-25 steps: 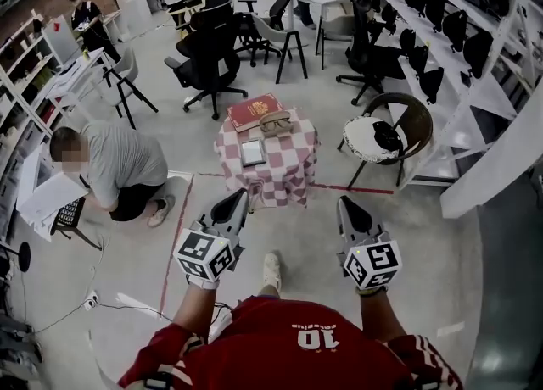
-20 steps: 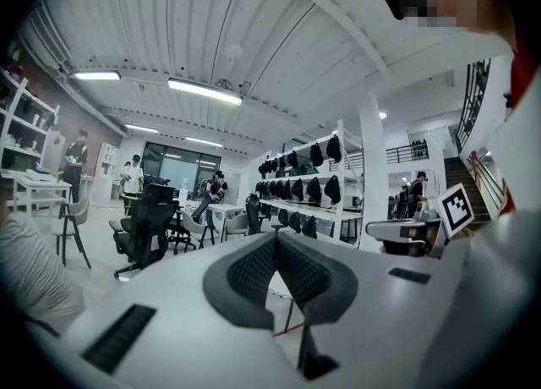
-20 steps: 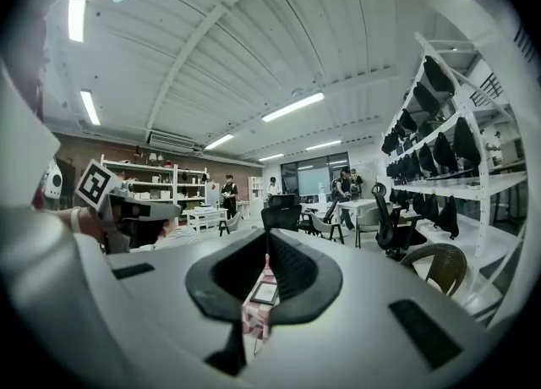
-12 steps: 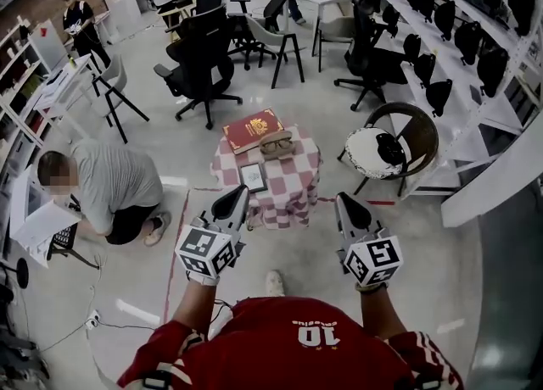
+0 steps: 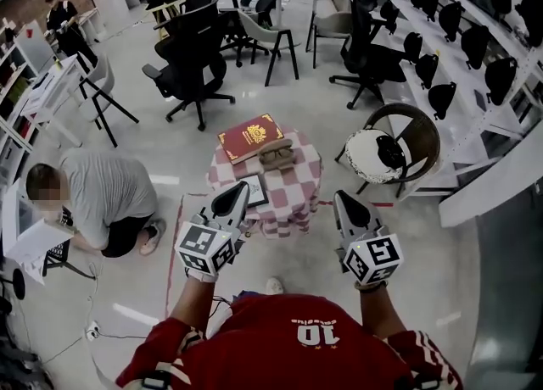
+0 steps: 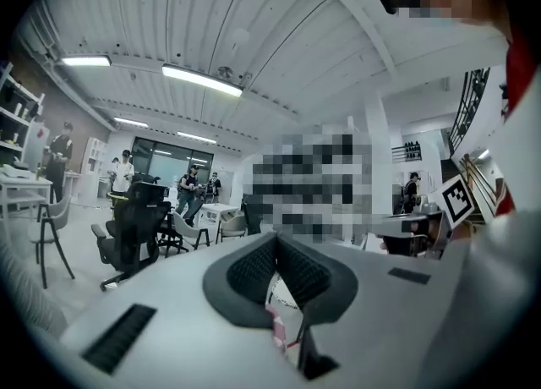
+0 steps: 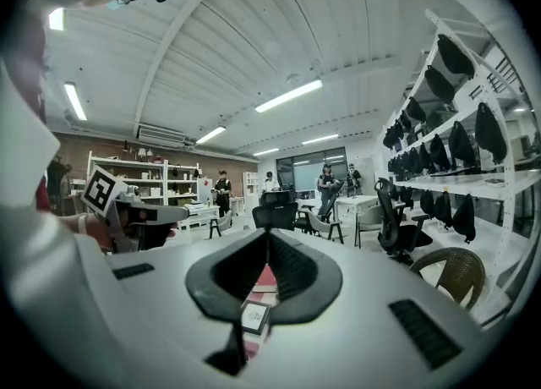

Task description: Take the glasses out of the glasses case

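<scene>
The small round table (image 5: 293, 197) with the checked cloth now sits closer than it did a second ago. Back then, bare floor showed between its near edge and both gripper tips. In the head view, the left gripper (image 5: 240, 189) now overlaps the table's near left edge. The right gripper (image 5: 341, 197) sits just off the near right edge.

Both grippers are held side by side as before, pointing toward the table. Each has its jaws pressed together with nothing between them, and each gripper view shows the pads meeting at the tip.

The glasses case (image 5: 276, 147) lies on the far half of the table, toward the right. The glasses (image 5: 277, 158) rest on it, untouched and well apart from both grippers. A red book (image 5: 250, 136) lies at the far left edge, just beside the case. A small framed picture (image 5: 254, 190) lies flat near the near left edge, close to the left gripper's tip.

The crouching person (image 5: 106, 197) at the left appears lower and further left in the view than before. The wicker chair (image 5: 411, 121) stands to the right of the table.
</scene>
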### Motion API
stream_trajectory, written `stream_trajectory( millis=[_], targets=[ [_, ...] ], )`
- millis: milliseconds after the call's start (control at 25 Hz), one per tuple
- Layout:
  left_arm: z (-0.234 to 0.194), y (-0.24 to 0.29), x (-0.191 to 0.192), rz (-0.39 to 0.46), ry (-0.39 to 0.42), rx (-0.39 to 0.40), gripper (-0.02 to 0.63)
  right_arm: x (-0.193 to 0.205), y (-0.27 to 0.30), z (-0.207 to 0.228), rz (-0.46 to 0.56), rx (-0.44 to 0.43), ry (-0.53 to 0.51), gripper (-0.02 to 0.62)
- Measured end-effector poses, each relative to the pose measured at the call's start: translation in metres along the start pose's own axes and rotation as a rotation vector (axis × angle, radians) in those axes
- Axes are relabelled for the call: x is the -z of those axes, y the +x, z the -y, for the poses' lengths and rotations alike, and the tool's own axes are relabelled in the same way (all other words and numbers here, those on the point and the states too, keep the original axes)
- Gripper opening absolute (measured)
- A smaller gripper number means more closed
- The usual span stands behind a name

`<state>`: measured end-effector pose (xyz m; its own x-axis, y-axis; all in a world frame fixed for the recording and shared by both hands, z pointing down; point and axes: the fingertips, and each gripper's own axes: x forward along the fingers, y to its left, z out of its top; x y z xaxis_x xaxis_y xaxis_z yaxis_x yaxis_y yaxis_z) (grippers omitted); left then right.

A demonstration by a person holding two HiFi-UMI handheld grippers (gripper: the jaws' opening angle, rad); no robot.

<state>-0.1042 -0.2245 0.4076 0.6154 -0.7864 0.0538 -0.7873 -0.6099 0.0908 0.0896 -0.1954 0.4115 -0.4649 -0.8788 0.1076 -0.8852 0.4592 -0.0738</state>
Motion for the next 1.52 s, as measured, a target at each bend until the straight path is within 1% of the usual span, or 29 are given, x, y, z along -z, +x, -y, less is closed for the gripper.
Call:
stream_trajectory(
  millis=[120,240,360,520,680,800,1000,1160,1280,1520],
  targets=[
    [-0.012,0.008,0.005,0.012,-0.008,0.01,0.009,0.004,0.012,-0.001,-0.006,0.001,-0.001,0.023],
    [-0.018,0.014,0.01,0.004,-0.019,0.016,0.009,0.008,0.02,0.0,-0.018,0.004,-0.002,0.023],
    [-0.018,0.021,0.013,-0.007,-0.026,0.032,0.009,0.006,0.023,0.004,-0.025,0.007,-0.005,0.023],
    [-0.019,0.031,0.014,0.002,-0.025,0.034,0.009,0.006,0.026,0.012,-0.023,0.01,-0.007,0.023],
    [-0.018,0.049,0.01,0.01,-0.024,0.057,0.009,0.003,0.037,0.025,-0.015,0.0,0.0,0.023],
    [-0.022,0.065,0.006,0.008,-0.012,0.042,0.009,-0.003,0.053,0.037,0.003,-0.017,-0.001,0.023],
    [-0.033,0.093,0.009,-0.009,-0.031,0.027,0.009,-0.012,0.084,0.058,0.028,-0.054,-0.006,0.023],
    [-0.043,0.109,0.014,-0.025,0.005,0.005,0.009,-0.012,0.1,0.069,0.029,-0.069,-0.001,0.023],
    [-0.052,0.12,0.027,-0.068,0.026,0.0,0.009,-0.009,0.108,0.07,0.018,-0.073,0.002,0.023],
    [-0.063,0.136,0.053,-0.13,0.12,-0.003,0.012,0.004,0.116,0.075,-0.014,-0.066,0.011,0.023]
  ],
)
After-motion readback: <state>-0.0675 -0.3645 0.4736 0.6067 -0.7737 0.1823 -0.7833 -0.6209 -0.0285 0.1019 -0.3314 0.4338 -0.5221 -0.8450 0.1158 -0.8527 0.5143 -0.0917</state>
